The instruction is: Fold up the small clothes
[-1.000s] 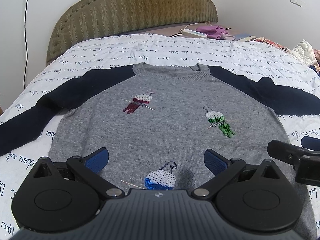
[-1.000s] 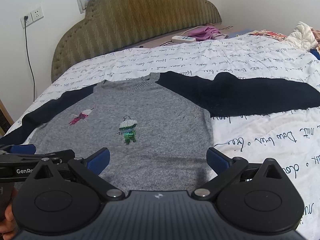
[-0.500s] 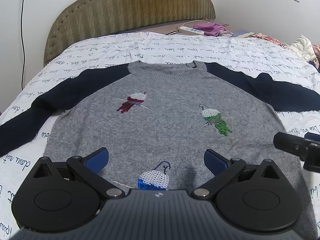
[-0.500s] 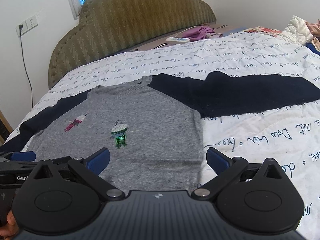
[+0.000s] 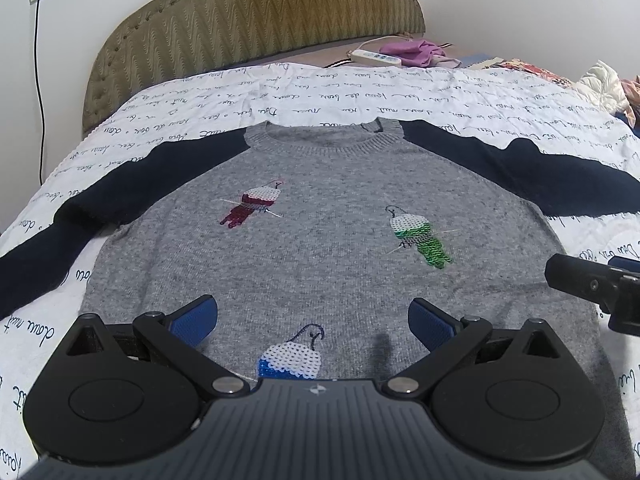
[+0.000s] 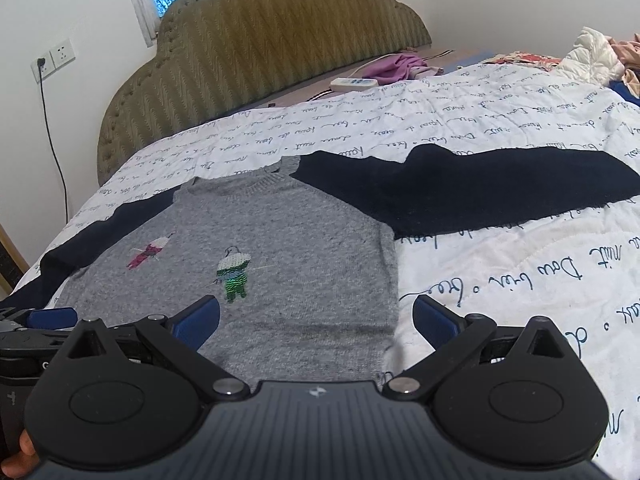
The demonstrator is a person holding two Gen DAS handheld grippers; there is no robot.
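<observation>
A grey sweater (image 5: pixel 320 248) with navy sleeves lies flat, front up, on a white bed (image 5: pixel 340 88), its hem hidden behind the left tongs (image 5: pixel 313 317) and right tongs (image 6: pixel 316 319), both spread wide and holding nothing, with bare quilt open along the sweater's right edge.

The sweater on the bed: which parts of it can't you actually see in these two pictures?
- Sweater bottom hem: both views, covered by each gripper's black body.
- Blue sequin bird: left wrist view, lower part behind the left gripper.
- Left sleeve cuff: cut off by the frame edge.
- Right sleeve cuff: right wrist view, runs to the fisheye rim.
</observation>
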